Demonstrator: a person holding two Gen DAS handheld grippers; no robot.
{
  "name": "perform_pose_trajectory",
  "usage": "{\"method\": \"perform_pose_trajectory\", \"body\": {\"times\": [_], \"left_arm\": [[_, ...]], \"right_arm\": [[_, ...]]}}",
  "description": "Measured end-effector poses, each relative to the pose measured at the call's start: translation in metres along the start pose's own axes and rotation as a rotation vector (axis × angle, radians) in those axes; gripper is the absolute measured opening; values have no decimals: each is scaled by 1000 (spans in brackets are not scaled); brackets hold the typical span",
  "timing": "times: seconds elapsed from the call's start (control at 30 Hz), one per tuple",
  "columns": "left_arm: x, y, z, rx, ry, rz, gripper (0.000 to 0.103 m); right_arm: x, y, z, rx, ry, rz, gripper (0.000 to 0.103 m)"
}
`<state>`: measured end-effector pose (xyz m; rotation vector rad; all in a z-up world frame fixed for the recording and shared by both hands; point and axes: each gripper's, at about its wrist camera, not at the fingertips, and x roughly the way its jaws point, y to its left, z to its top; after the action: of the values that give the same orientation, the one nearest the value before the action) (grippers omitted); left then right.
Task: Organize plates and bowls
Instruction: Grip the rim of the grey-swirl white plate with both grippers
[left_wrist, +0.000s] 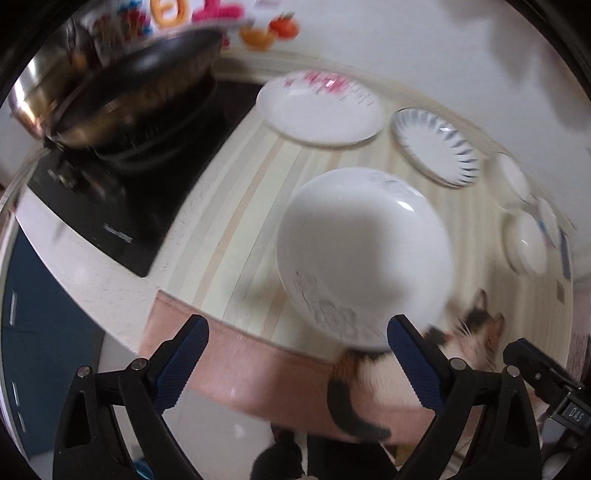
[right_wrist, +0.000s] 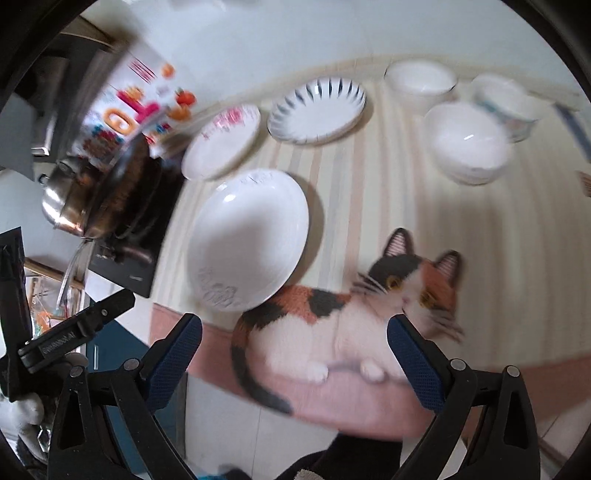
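Holding both the left gripper (left_wrist: 297, 338) and right gripper (right_wrist: 294, 336) wide open and empty, we risk nudging the nearest plate (right_wrist: 249, 242) off the tabletop (right_wrist: 369, 206) edge; blur suggests haste.

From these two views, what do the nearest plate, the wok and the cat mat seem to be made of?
Nearest plate: likely glazed ceramic or opal glass, glossy white with a sharp highlight and a faint grey print.
Wok: metal, its outside polished and mirror-like, its inside dark.
Cat mat: woven or tufted fabric, matte and fuzzy.
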<state>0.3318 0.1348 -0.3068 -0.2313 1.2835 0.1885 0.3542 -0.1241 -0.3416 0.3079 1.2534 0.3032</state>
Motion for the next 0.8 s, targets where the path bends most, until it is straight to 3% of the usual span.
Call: {"method": "perform_pose_trajectory", "body": {"times": [0.1,0.17,0.33,0.37,0.4,0.5,0.6,0.8], "left_arm": [[35,1,20,-40,53,10,90],[55,2,33,-53,83,10,78],[91,1,56,-50,135,-17,50],[98,1,60,-47,147,-26,44],[103,0,63,-42,154,-24,43],[107,-1,65,-9,143,3,35],[103,1,63,-11,127,3,30],[89,-5,51,3,114,8,28]], "right_arm": [[47,-12,26,18,73,51,97],[75,-15,42,6,103,67,91],[123,-13,73,-14,149,118,60],[128,-12,77,-24,146,118,49],[133,-9,80,-33,146,118,36],[143,-6,83,-64,149,88,20],[148,-7,83,-78,143,88,14],[144,-10,79,-74,149,79,14]]}}
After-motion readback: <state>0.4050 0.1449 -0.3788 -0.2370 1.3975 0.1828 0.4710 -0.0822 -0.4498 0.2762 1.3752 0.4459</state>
